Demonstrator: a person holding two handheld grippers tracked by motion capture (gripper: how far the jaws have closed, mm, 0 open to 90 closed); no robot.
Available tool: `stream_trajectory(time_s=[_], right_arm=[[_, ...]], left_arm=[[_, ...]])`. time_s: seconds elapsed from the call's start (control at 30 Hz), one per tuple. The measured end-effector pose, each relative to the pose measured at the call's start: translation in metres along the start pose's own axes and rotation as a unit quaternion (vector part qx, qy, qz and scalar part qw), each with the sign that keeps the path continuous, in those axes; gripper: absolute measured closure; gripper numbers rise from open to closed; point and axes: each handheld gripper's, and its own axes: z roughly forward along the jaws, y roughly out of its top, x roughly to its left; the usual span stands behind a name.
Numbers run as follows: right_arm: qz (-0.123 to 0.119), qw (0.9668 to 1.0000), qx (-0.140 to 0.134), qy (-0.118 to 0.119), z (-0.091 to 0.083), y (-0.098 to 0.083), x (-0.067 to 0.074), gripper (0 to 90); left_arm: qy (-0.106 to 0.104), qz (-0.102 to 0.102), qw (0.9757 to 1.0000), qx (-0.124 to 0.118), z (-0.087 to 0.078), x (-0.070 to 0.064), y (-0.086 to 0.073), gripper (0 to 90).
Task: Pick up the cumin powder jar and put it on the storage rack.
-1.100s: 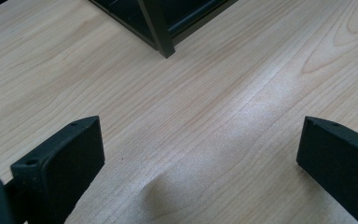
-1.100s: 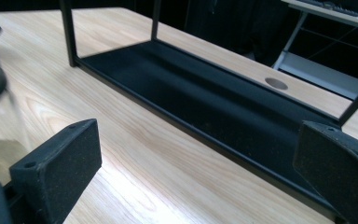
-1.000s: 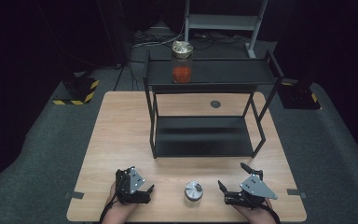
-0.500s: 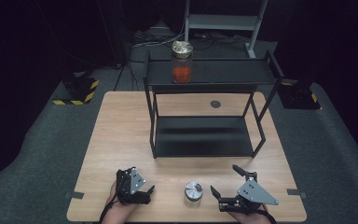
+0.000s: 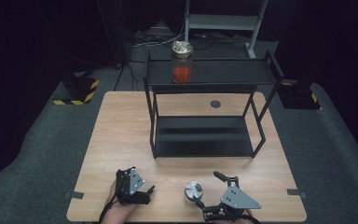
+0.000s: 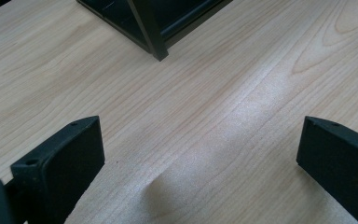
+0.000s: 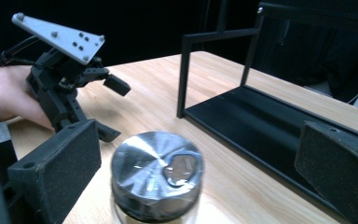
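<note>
Down on the table (image 5: 121, 135), the high view shows a small silver-lidded jar (image 5: 193, 191) near the front edge, with the right gripper (image 5: 209, 193) spread wide just beside it and the left gripper (image 5: 147, 192) off to its left. Next, the left gripper view has its jaws wide apart over bare wood near a shelf rack (image 6: 151, 23) leg. Lastly, the right gripper view frames the jar (image 7: 156, 175) between its wide jaws, untouched.
</note>
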Motion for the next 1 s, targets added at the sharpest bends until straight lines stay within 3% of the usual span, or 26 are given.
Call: stream_trajectory(time_s=[0.37, 0.63, 1.0], right_arm=[[0.008, 0.9998, 0.009, 0.018, 0.012, -0.009, 0.004, 1.4], [0.023, 0.999, 0.012, 0.037, 0.018, -0.019, -0.002, 19.0], [0.024, 0.9986, 0.008, 0.045, 0.023, -0.025, -0.004, 32.2]], left_arm=[[0.001, 0.001, 1.0, -0.002, -0.001, 0.0, -0.001, 1.0], [-0.002, -0.002, 1.0, -0.005, -0.001, 0.001, -0.002, 1.0], [-0.004, -0.003, 1.0, -0.008, -0.001, 0.002, -0.003, 1.0]])
